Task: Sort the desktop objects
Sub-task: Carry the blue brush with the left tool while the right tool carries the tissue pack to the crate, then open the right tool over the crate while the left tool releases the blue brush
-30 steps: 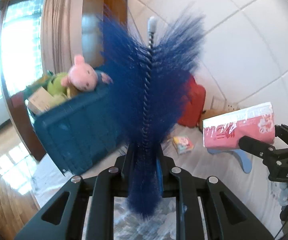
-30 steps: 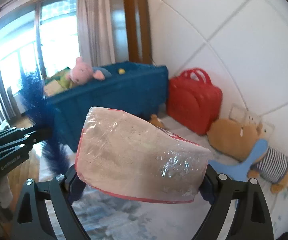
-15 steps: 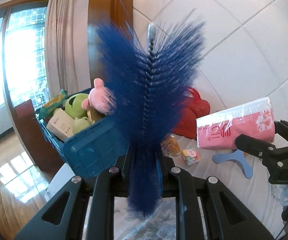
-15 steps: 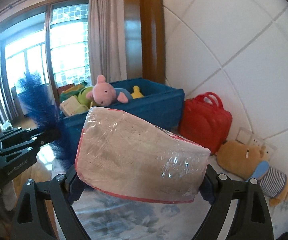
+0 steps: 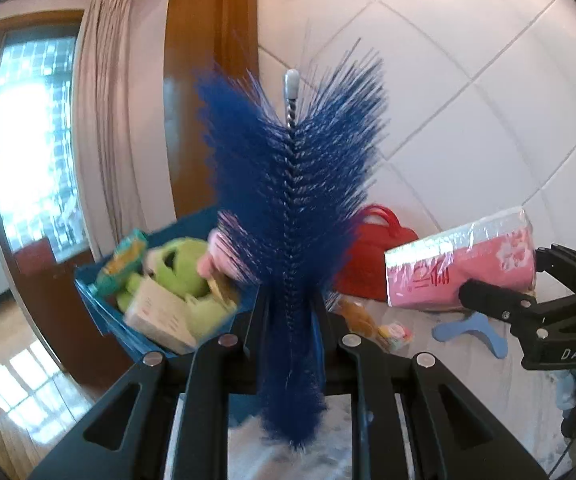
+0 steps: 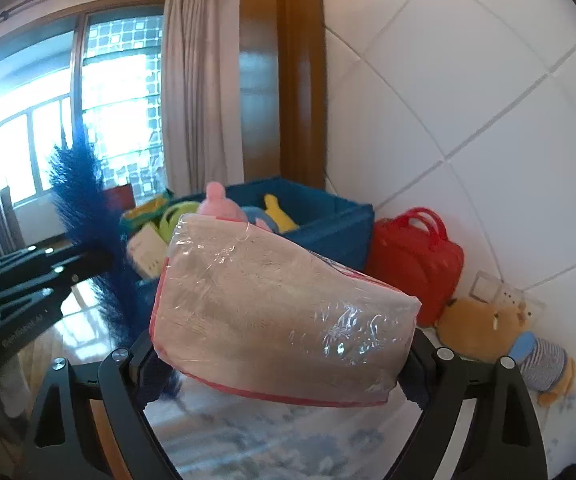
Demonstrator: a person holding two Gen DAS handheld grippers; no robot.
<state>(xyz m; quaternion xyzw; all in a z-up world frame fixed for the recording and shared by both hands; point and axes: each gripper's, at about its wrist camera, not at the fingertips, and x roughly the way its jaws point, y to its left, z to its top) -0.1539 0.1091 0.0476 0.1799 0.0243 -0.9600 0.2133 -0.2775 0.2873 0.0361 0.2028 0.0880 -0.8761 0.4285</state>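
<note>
Your left gripper (image 5: 289, 320) is clamped tight on an upright blue bristle brush (image 5: 291, 208), held above a blue storage bin (image 6: 327, 224) packed with soft toys. Your right gripper (image 6: 280, 364) is closed around a plastic-wrapped pink tissue pack (image 6: 280, 312), near a red bag (image 6: 415, 256).

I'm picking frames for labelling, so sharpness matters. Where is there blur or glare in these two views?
Left wrist view: the toys in the blue bin are motion-smeared, the blue brush is soft at its bristle edges, and the window is blown out. Right wrist view: mostly sharp; the window glares white and the plastic-wrapped tissue pack shows specular highlights. Both views bend the wall tiles.
</note>
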